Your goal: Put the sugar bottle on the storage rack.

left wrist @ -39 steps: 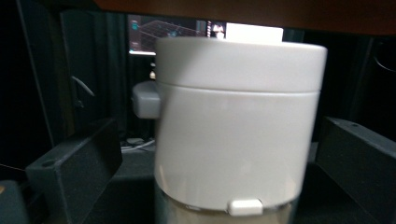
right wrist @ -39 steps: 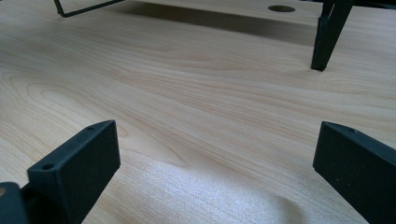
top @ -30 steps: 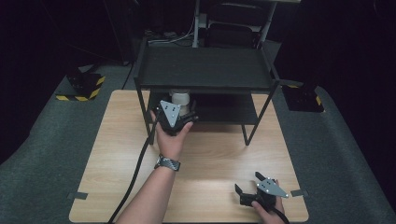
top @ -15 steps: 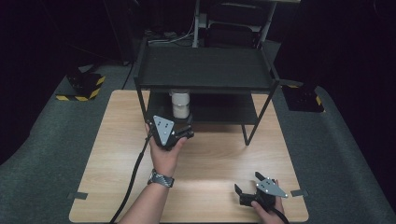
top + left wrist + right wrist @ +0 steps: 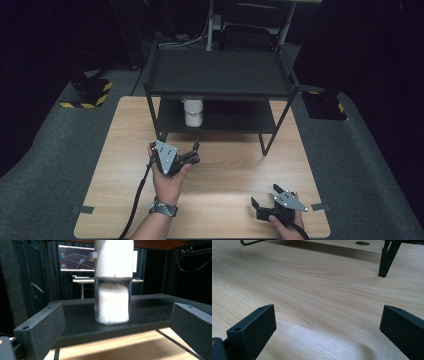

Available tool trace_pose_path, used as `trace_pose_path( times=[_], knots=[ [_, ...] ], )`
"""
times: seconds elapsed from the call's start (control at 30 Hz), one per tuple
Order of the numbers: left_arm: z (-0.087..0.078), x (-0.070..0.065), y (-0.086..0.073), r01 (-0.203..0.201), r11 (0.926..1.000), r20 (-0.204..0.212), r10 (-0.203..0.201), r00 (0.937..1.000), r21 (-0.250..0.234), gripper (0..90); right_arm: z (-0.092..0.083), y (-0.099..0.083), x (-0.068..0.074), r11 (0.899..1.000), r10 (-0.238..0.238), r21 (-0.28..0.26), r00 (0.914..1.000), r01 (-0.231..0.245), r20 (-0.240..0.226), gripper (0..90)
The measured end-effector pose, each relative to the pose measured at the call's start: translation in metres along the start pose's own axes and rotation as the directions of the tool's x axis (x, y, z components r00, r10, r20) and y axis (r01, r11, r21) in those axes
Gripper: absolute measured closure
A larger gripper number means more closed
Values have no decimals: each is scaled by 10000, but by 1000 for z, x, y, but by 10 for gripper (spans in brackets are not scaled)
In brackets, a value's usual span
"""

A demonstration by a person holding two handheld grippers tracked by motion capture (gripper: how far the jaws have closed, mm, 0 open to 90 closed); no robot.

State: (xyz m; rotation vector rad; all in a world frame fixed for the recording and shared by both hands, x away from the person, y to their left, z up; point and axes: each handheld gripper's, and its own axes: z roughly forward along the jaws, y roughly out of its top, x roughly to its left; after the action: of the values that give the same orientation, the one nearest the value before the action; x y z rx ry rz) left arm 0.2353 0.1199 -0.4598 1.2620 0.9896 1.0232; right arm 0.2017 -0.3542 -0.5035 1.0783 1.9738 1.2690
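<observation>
A clear jar (image 5: 193, 112) with a white lid and white powder inside stands upright on the lower tier of a black two-tier shelf (image 5: 220, 75). My left gripper (image 5: 195, 151) is held open over the table just in front of the shelf, apart from the jar. In the left gripper view the jar (image 5: 113, 282) stands straight ahead on the lower tier (image 5: 155, 305), beyond the open left gripper (image 5: 117, 335). My right gripper (image 5: 265, 196) rests open near the table's front right edge. Bare wood lies between the jaws of the right gripper (image 5: 327, 332).
The shelf stands on a wooden table (image 5: 225, 165) and takes up its far half. One shelf leg (image 5: 387, 260) rises ahead in the right gripper view. A cable (image 5: 137, 200) trails from the left gripper. Grey carpet (image 5: 50, 150) surrounds the table.
My left gripper has drawn back from the lower tier toward the person, and the jar stays on the shelf. The right gripper has not moved.
</observation>
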Motion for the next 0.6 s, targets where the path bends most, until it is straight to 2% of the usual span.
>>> trace_pose_path(
  times=[0.13, 0.23, 0.3, 0.6],
  knots=[
    [-13, 7, -10, -7, 10000, 161, 6, 9999, 32, 3, 0, 0, 0, 10000, -21, 19, 10000, 21, 1, 5],
    [-27, 13, -19, -22, 9998, 151, 18, 9999, 219, 4, 0, 1, 0, 10000, -35, 35, 10000, 35, -1, 5],
    [-30, 14, -20, -19, 9997, 125, 16, 9999, 256, 4, 0, 1, 0, 10000, -36, 36, 10000, 36, 0, 5],
    [-65, 30, -39, 122, 9947, 35, -126, 9999, 1024, 4, 0, 1, 0, 10000, -64, 32, 10000, 64, 10, 5]
  ],
)
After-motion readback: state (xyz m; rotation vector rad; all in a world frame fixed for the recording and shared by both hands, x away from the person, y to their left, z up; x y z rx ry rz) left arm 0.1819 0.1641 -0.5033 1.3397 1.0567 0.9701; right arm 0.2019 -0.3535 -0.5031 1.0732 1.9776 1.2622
